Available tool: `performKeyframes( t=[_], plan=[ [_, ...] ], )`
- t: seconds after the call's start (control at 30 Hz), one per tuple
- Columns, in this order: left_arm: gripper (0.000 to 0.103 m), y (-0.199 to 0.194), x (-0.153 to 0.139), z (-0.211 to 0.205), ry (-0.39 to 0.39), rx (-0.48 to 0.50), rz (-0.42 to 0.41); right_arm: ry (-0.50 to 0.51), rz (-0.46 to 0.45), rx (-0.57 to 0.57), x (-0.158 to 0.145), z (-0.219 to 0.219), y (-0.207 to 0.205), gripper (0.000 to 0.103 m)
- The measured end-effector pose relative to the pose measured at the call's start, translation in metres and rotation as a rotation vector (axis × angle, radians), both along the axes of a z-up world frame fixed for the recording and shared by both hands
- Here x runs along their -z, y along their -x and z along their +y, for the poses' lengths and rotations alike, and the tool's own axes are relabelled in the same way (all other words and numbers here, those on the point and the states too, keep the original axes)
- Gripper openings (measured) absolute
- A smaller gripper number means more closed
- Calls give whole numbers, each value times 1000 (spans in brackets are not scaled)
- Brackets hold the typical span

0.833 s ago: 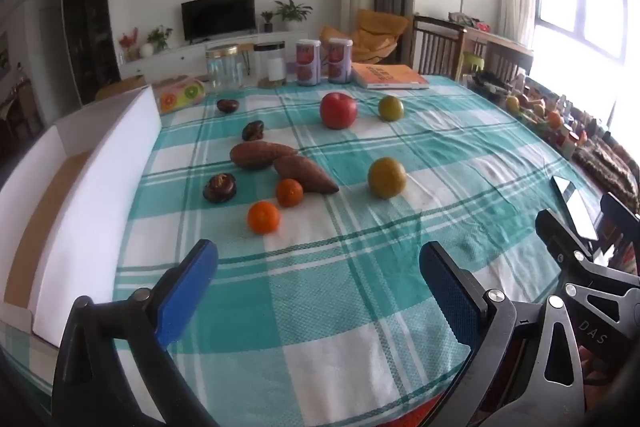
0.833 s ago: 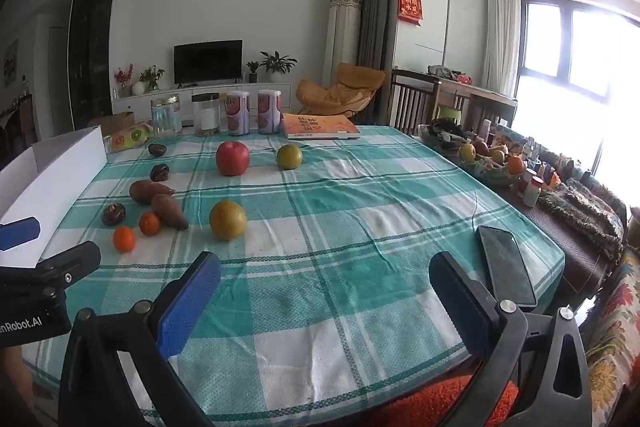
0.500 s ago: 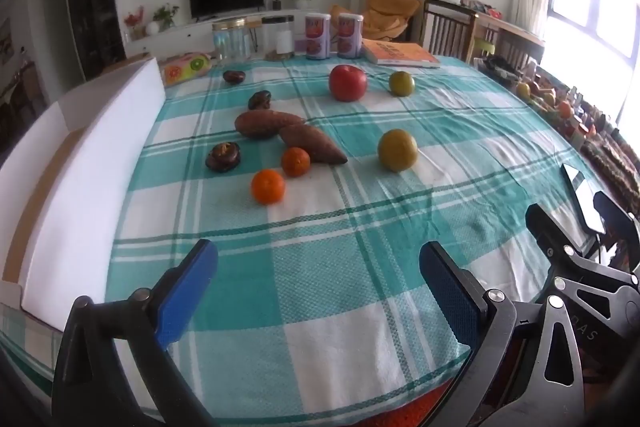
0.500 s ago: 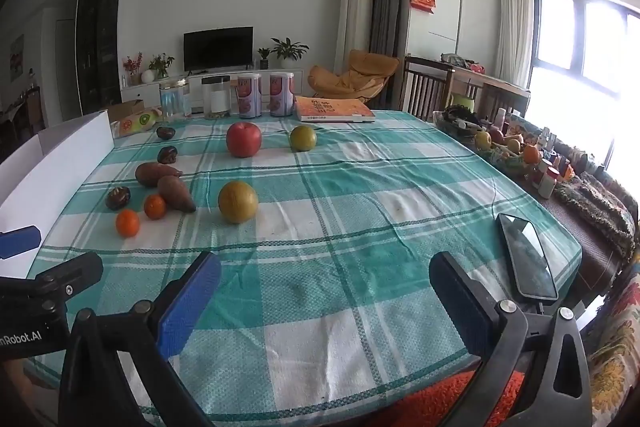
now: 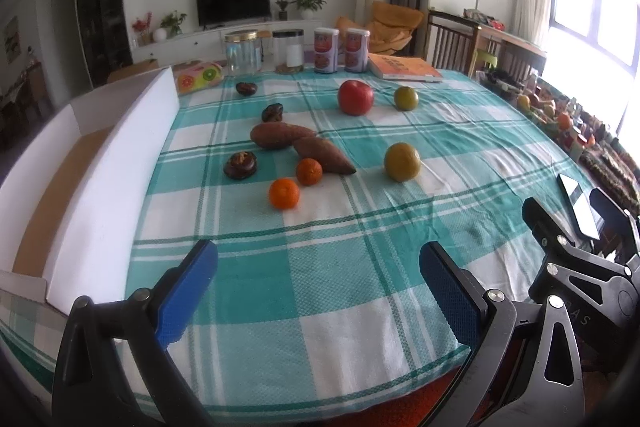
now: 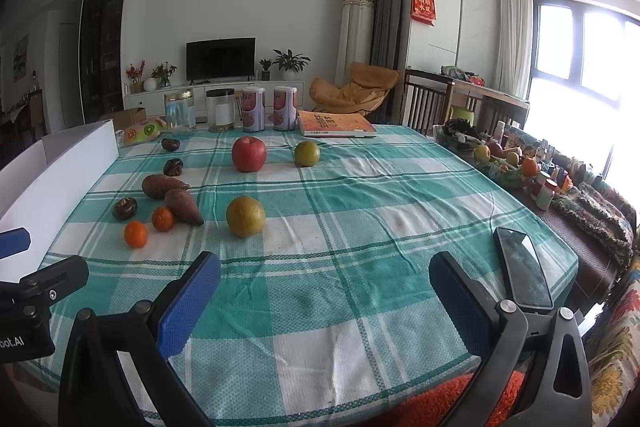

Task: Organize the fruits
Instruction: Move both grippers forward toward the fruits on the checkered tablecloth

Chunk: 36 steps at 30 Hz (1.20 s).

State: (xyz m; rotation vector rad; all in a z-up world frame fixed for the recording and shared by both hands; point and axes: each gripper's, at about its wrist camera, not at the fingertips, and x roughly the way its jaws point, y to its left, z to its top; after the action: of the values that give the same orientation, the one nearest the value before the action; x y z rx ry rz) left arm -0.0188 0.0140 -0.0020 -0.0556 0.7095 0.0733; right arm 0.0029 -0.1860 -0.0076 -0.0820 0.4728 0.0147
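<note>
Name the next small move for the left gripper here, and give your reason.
Probably ease the left gripper forward toward the nearest small orange. Both grippers hang open and empty over the near edge of the tablecloth, and that orange lies closest, clear of the other fruit.

Left hand-held gripper [image 5: 318, 277] tilted back up — right hand-held gripper [image 6: 324, 279] nearer fruit

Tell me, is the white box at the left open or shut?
Open: the white box has no lid on top, and its brown inside floor shows.
</note>
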Motion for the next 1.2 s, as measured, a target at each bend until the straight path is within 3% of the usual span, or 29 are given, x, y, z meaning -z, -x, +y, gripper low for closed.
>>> performKeyframes(
  t=[0.33,0.6,0.93,1.03,1.2],
  plan=[
    [102,15,-10,2,-49,-27,-15,69,-66,28,-16,-6,36,103],
    [102,22,-16,4,-50,-27,-21,65,-92,60,-30,-13,52,103],
    [102,17,-17,14,-62,-58,-7,-126,-26,15,-65,-2,43,103],
    [102,8,-11,18,-71,-82,12,-123,7,-23,-59,13,31,103],
    [102,-8,4,26,-103,-116,58,-127,97,-48,-26,24,2,103]
  ],
)
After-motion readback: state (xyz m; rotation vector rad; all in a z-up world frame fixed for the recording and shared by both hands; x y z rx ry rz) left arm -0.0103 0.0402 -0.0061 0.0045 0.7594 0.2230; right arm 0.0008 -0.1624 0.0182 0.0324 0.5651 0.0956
